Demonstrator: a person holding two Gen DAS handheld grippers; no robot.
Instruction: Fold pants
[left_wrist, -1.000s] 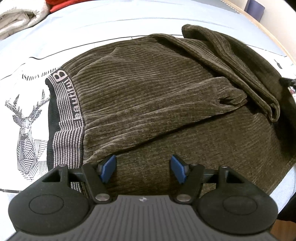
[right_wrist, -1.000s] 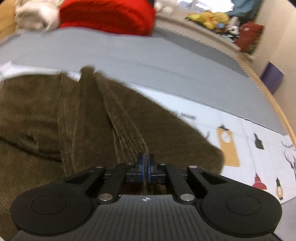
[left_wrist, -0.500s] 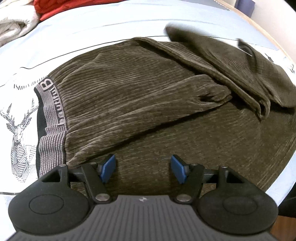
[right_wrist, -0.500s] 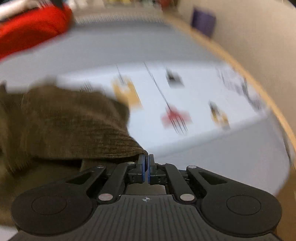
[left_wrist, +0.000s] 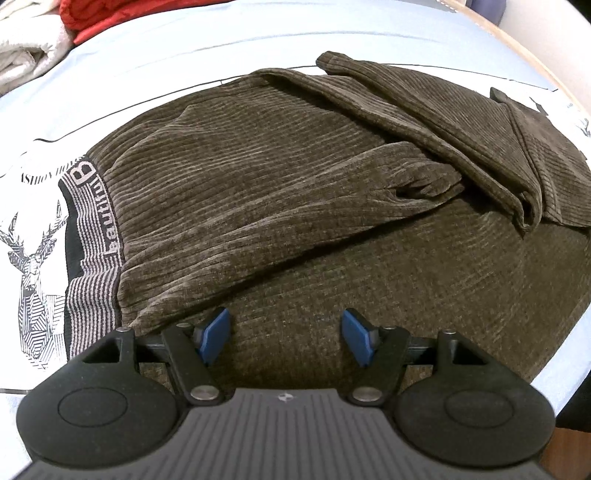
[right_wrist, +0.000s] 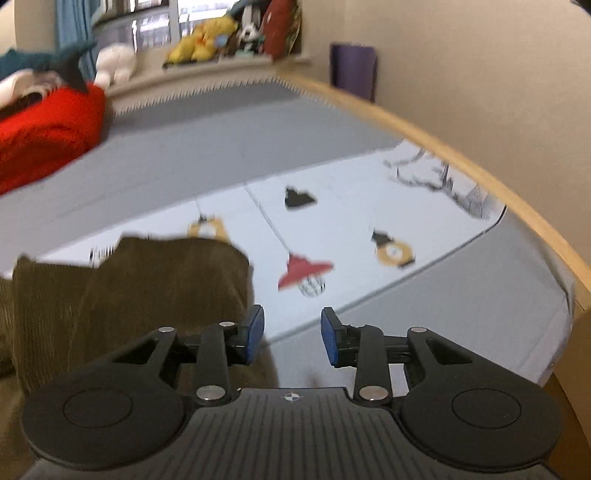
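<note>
Dark olive corduroy pants (left_wrist: 295, 177) lie on the bed, folded over with the legs bunched at the right. The striped grey waistband (left_wrist: 92, 236) with lettering is at the left. My left gripper (left_wrist: 286, 334) is open and empty, low over the near part of the pants. In the right wrist view a leg end of the pants (right_wrist: 129, 288) lies at the left. My right gripper (right_wrist: 291, 338) is open and empty, just right of that leg end, over the sheet.
The bed sheet (right_wrist: 351, 229) is white with printed lamps and a deer (left_wrist: 29, 266). A red blanket (right_wrist: 44, 129) and white towels (left_wrist: 26, 48) lie at the far side. A wooden bed edge (right_wrist: 480, 173), a wall and a purple roll (right_wrist: 352, 70) are at the right.
My right gripper carried the pant leg to the right, then opened and let it go. It now points toward the wall. My left gripper stayed open in about the same place.
</note>
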